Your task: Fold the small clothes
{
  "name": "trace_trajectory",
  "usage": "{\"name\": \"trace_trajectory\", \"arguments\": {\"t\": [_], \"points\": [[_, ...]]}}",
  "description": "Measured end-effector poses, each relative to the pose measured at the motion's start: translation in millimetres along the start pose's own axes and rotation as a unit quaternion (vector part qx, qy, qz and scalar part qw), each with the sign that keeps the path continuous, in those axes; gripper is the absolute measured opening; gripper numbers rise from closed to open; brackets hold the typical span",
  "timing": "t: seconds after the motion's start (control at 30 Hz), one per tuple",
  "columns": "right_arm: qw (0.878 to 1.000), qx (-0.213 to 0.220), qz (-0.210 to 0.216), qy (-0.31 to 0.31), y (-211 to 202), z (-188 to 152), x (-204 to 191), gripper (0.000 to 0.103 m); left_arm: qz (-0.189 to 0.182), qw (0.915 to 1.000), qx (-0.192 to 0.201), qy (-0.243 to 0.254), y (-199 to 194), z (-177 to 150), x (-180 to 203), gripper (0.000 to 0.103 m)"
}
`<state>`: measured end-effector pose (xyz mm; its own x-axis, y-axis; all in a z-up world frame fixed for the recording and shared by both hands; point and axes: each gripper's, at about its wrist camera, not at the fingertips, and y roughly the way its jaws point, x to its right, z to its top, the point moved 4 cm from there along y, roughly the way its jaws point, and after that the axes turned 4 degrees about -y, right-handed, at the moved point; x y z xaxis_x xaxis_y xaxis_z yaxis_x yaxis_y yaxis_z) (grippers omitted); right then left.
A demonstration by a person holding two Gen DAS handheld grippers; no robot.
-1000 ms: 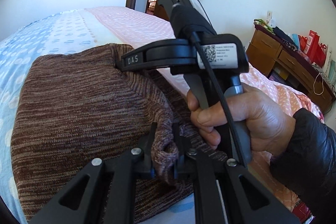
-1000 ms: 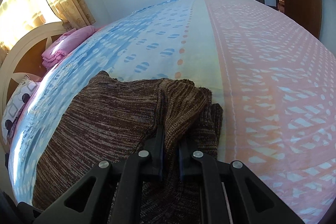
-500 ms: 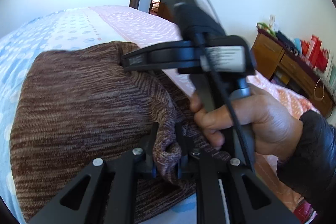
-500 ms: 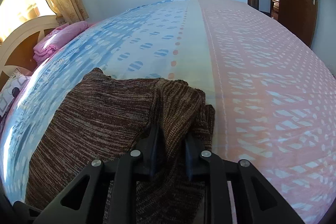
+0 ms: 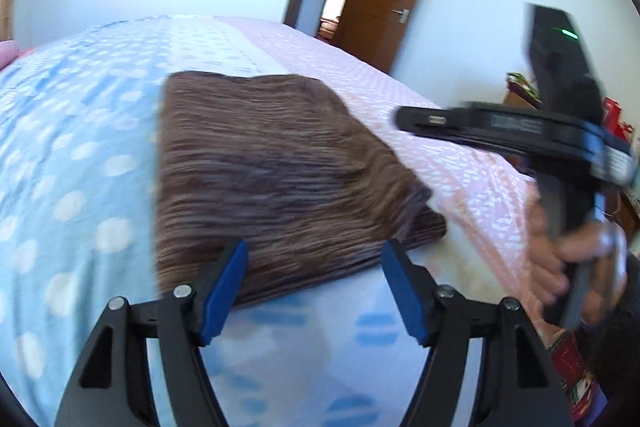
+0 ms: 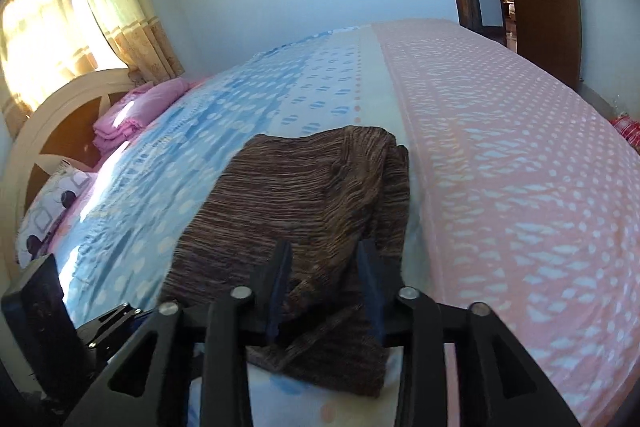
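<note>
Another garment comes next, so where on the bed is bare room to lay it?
Bare: the pink bedspread right of the brown sweater, and blue sheet between sweater and pink folded pile. Crowded: the near edge, around both grippers.

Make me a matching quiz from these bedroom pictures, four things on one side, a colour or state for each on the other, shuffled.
Things:
1. left gripper
2. brown knit garment
3. folded blanket by the headboard
4. door

Descriptions:
A. pink
B. open, holding nothing
C. folded on the bed
D. bears a red paper decoration

Pairs: 1-B, 2-C, 3-A, 4-D
</note>
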<state>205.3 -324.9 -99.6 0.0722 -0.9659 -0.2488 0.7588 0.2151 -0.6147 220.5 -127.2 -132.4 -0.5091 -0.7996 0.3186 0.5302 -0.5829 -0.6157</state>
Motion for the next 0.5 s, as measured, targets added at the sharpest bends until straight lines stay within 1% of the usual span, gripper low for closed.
{"name": "trace_trajectory", "arguments": {"t": [0.03,0.07,0.13,0.17,0.2,0.23,0.27,0.3,0.33,0.37,0.4,0.43,0.5], "points": [[1.000,-0.001,0.007,0.012,-3,-5,-1,0.059,0.006,1.0000,0.004,-0.005,-4,-1,-5,0.072],[1.000,-0.008,0.020,0.022,-4,-11,-3,0.059,0.010,0.9998,0.009,-0.012,-8,-1,-13,0.072],[0.999,-0.021,0.029,0.036,2,-19,-6,0.059,0.025,0.9991,0.020,-0.026,-15,-2,-25,0.072],[0.999,-0.021,0.029,0.036,2,-19,-6,0.059,0.042,0.9980,0.030,-0.038,-18,-1,-33,0.072],[0.998,-0.043,0.008,0.045,16,-25,-5,0.059,0.052,0.9967,0.033,-0.052,-18,-1,-41,0.072],[0.997,-0.055,0.002,0.050,25,-28,-3,0.059,0.054,0.9958,0.029,-0.068,-19,-3,-48,0.072],[0.997,-0.055,0.002,0.050,25,-28,-3,0.059,0.049,0.9950,0.023,-0.084,-18,-4,-53,0.072],[0.994,-0.079,0.014,0.069,43,-34,1,0.059,0.046,0.9940,0.019,-0.098,-19,-5,-56,0.072],[0.993,-0.090,0.020,0.078,51,-37,3,0.045,0.046,0.9931,0.020,-0.105,-20,-5,-60,0.072],[0.991,-0.102,0.021,0.083,57,-40,5,0.013,0.050,0.9924,0.022,-0.110,-22,-4,-63,0.072],[0.990,-0.105,0.022,0.088,60,-41,7,0.009,0.053,0.9924,0.024,-0.109,-22,-3,-64,0.072],[0.991,-0.101,0.025,0.086,59,-40,7,0.009,0.058,0.9925,0.026,-0.105,-23,0,-66,0.072],[0.995,-0.089,0.009,0.052,51,-34,3,0.007,0.066,0.9927,0.030,-0.097,-24,7,-69,0.072]]}}
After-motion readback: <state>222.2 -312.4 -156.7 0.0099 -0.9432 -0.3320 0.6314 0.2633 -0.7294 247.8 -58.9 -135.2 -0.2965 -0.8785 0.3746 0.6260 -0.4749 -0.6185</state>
